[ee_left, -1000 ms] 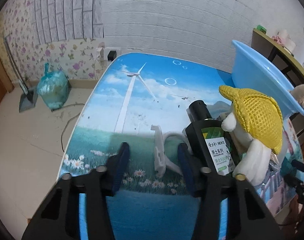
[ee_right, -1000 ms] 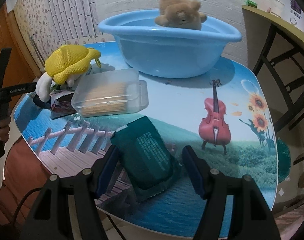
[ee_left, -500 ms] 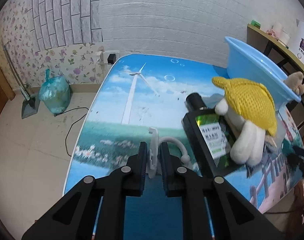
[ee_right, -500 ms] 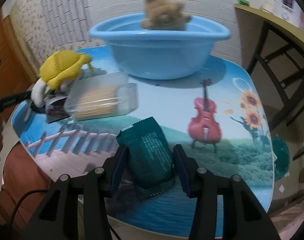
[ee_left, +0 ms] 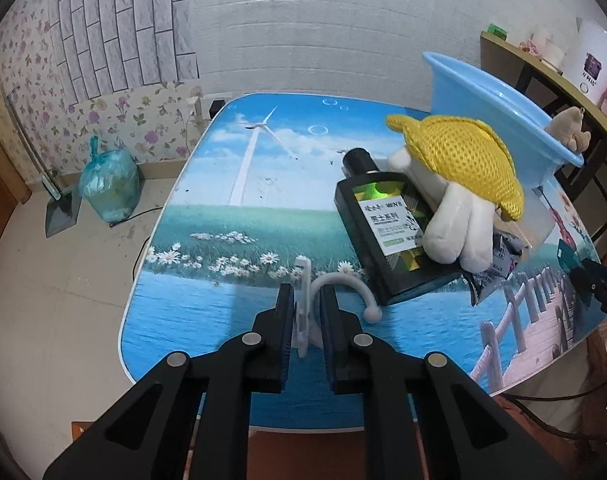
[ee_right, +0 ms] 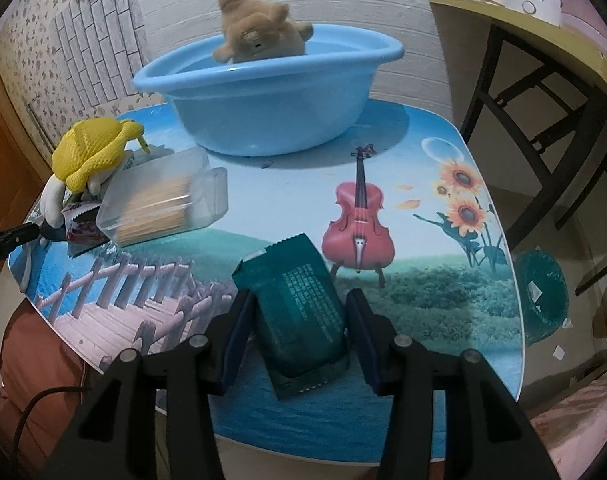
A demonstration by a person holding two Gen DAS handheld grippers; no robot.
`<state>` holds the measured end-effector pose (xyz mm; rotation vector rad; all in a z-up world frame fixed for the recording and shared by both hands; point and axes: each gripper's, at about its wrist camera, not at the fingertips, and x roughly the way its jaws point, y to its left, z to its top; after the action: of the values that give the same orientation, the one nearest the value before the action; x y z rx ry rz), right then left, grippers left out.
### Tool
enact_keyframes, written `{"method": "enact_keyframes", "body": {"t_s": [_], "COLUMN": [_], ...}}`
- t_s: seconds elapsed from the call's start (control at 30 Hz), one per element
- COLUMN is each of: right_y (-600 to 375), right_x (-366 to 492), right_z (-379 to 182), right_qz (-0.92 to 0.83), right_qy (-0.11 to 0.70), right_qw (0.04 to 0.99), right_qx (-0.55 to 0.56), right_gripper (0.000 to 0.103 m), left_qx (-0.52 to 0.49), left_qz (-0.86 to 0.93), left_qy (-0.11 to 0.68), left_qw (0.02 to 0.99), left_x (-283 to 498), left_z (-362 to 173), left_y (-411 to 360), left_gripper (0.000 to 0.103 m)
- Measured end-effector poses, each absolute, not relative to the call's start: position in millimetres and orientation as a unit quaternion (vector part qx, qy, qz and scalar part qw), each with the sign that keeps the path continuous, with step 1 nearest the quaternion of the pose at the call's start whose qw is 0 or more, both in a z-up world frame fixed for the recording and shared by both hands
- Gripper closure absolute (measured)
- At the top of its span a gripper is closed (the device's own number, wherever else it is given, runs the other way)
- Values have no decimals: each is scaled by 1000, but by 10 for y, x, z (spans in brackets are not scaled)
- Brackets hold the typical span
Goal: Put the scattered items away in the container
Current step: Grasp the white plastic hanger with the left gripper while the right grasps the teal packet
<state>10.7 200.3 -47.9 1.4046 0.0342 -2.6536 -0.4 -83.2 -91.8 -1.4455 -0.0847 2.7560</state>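
Left gripper (ee_left: 306, 309) was clamped on the white hook (ee_left: 303, 312), lower centre of frame. Right gripper (ee_right: 299, 324) gripped the green packet (ee_right: 293, 312) on the worktop (ee_right: 423, 216), basin (ee_right: 263, 92) upper centre.

Brown plush toy (ee_left: 567, 128) half hidden behind basin (ee_left: 503, 112) rim, bottle (ee_left: 387, 236) label unreadable
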Motion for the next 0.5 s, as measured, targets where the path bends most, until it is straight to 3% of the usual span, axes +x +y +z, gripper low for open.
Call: {"method": "enact_keyframes", "body": {"t_s": [0.07, 0.13, 0.2, 0.5], "right_y": [1990, 1988, 1981, 1859], "right_x": [122, 140, 149, 191], "right_z": [-483, -484, -485, -481], "right_qz": [-880, -879, -879, -876], "right_qy": [11, 9, 9, 26], "right_qw": [74, 79, 84, 104], "right_qx": [469, 470, 469, 470], "right_gripper": [54, 53, 53, 51], "left_qx": [-469, -477, -473, -471], "left_qz": [883, 879, 881, 882], "left_qy": [-24, -28, -31, -15], "left_qw": [12, 13, 11, 12], "left_x": [-6, -7, 13, 16], "left_z": [-930, -939, -933, -925], "left_y": [-812, -804, -794, -719], "left_gripper": [89, 79, 60, 50]}}
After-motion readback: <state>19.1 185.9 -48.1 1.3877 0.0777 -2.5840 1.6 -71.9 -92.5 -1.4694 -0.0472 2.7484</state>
